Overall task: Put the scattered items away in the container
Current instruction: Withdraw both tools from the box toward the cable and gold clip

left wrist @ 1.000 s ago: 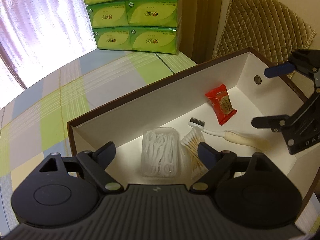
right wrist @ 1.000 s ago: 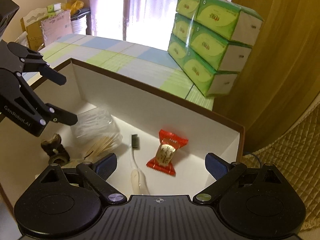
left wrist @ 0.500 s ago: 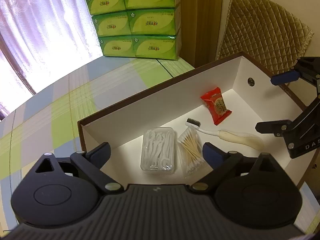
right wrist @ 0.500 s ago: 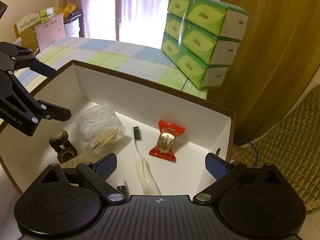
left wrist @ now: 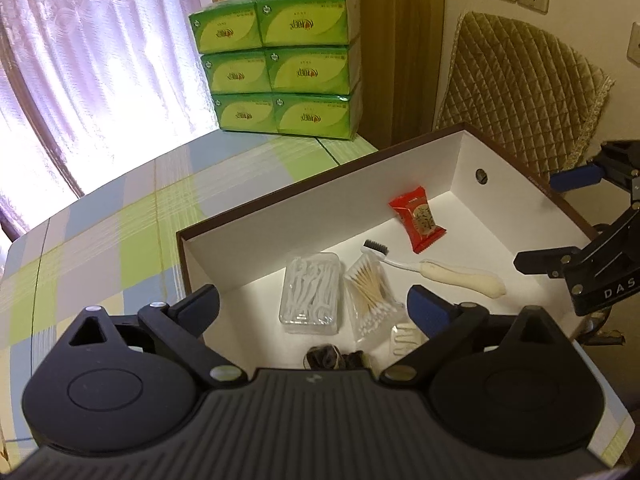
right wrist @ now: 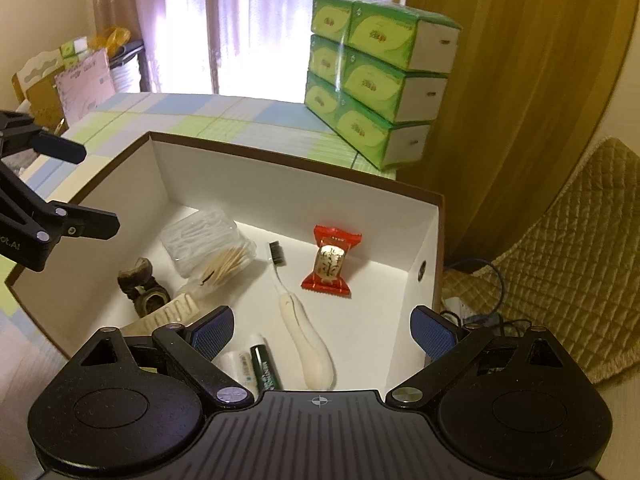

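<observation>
A white box with a brown rim sits on the checked tablecloth. Inside lie a red snack packet, a cream-handled toothbrush, a clear case of floss picks, a bag of cotton swabs, a dark carved ornament and two small tubes. My left gripper hovers open above the box's near end. Open too, my right gripper hangs over the opposite end. Neither holds anything.
Stacked green tissue packs stand at the table's far edge by the curtain. A quilted chair cushion is beyond the box, with cables on the floor. Cardboard boxes stand by the window.
Both grippers have risen and drawn back from the box, so more of its inside and the table shows. They stay open; the items inside have not moved.
</observation>
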{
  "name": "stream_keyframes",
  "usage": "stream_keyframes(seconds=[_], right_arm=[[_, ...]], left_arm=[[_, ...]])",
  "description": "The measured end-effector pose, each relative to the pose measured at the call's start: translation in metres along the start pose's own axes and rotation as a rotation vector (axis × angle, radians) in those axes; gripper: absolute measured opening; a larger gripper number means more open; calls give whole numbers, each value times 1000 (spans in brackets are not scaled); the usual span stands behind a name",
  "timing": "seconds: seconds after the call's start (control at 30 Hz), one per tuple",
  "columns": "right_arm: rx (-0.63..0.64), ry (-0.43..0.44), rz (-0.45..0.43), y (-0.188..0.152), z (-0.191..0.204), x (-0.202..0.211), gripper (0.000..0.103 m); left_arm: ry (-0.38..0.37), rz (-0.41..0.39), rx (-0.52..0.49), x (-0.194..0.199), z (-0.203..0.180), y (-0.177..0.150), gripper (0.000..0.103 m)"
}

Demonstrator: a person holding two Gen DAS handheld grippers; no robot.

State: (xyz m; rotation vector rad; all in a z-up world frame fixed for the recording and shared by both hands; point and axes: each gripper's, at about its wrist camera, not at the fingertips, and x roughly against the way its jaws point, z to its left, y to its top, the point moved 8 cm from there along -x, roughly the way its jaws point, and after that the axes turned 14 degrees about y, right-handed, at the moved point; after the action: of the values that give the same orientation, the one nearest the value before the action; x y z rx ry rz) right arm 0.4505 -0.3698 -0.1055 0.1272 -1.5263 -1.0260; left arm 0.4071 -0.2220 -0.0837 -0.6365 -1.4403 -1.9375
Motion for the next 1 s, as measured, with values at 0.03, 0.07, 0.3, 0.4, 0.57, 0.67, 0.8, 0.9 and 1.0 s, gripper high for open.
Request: stream_keyframes(seconds=[0.03,0.07,0.3,0.4,0.57,0.67,0.8,0.9,1.0], right_arm=[[-5,2,-6,-2,2,4,100],[-9,3,-11,-3,5,7,100],[-55,-14,-52,-16,24,28,100],[-50,-15,-65,-22,36,36,100],[-84,3,-82,-35,56,47,100],[-111,13,-77,-44,66,50,100],[-137,16,-69,-55,79,55,100],[-164,25,-61,-62,88,56,100],[-182,35,-45,-70,98,57,100]], left_arm=[[-8,-4,6,4,0,-2,99],[-16,-9,12,9,1,-3,99],[-21,-58,20,46,3,-19,102],[-34,-53,28,58,4,-29,102],[-44,-38,30,75,6,-50,102],[-43,-16,33,84,8,-66,102],[-57,34,62,90,13,-89,102],[-52,66,69,93,17,-106,102],[-48,91,71,97,21,-122,102]])
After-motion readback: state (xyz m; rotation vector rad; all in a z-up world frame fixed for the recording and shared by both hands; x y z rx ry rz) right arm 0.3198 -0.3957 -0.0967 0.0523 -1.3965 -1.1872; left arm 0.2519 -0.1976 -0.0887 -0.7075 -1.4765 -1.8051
